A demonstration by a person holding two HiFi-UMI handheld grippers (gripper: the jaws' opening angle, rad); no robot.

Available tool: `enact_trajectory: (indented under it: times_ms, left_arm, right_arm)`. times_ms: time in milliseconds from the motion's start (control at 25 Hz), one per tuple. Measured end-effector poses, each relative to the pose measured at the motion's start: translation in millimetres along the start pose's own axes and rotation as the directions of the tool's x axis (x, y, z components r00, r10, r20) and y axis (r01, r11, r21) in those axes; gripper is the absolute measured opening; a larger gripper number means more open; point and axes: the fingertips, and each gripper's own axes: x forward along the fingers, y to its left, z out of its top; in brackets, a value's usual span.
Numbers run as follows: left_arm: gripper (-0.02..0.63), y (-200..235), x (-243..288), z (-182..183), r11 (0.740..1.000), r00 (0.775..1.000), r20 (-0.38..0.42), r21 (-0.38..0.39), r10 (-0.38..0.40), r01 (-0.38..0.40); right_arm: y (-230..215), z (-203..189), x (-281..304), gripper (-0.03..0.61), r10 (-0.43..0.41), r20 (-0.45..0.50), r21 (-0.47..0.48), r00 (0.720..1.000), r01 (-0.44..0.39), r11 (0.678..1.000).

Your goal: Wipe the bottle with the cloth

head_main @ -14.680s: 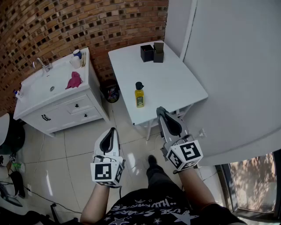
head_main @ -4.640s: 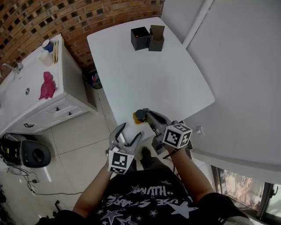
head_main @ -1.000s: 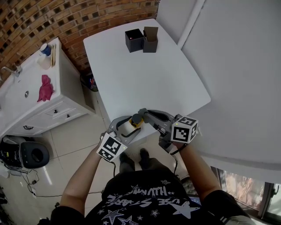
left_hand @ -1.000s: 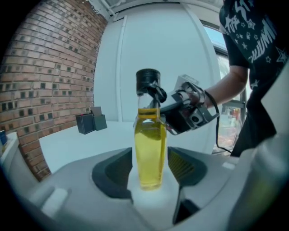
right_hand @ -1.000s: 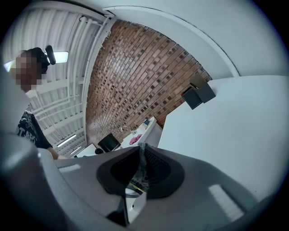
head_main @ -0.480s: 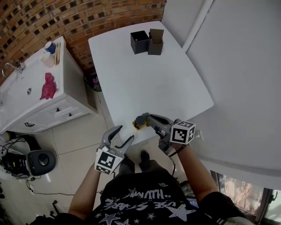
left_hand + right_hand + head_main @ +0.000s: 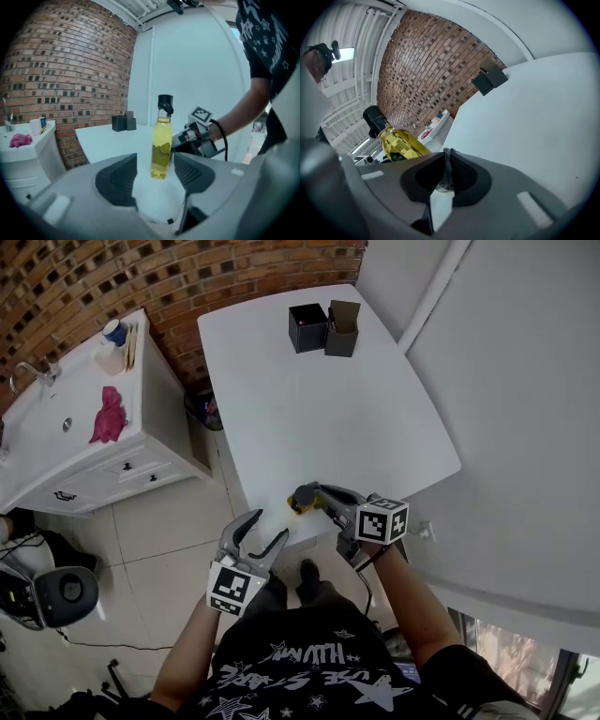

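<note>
**— So, what changed?**
— The left tool, spread and empty, has backed off the tabletop; a second ago it was at the bottle. The bottle stands upright at the near edge. The right tool is just beside it, pressed together, perhaps on a grey shred.

**— And the cloth?**
— Still on the sink cabinet, so wiping hasn't begun.

One bottle, one cloth, two boxes, two claws.
</note>
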Motion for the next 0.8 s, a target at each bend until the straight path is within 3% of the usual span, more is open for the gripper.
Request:
enact_trajectory:
  times_ms: [320,560,680,800]
  left_arm:
    - [0.249,-7.2,-6.1,-4.9,1.0,1.0,-0.011,-0.003,-0.005,0.005]
    - [0.249,-2.9,-10.1,0.3,1.0,1.0,0.009,0.003,0.007,-0.007]
    - [0.249,7.2,-15.8,12.9,0.999,0.998,0.046,0.004,0.037,-0.038]
    - [0.236,20.9,-25.9,32.4,0.997,0.991,0.113,0.0,0.077,-0.077]
  right_arm:
    - [-6.0,-7.1,5.2,0.037,-0.053,-0.039,-0.051,0.998,0.051,0.997]
    - [-10.0,1.2,-2.6,0.037,-0.122,-0.01,-0.103,0.993,0.12,0.987]
    - [-5.1,19.3,-13.8,0.037,-0.162,0.012,-0.195,0.987,0.161,0.968]
    - [10.6,47.0,-29.1,0.037,-0.195,0.078,-0.315,0.978,0.21,0.926]
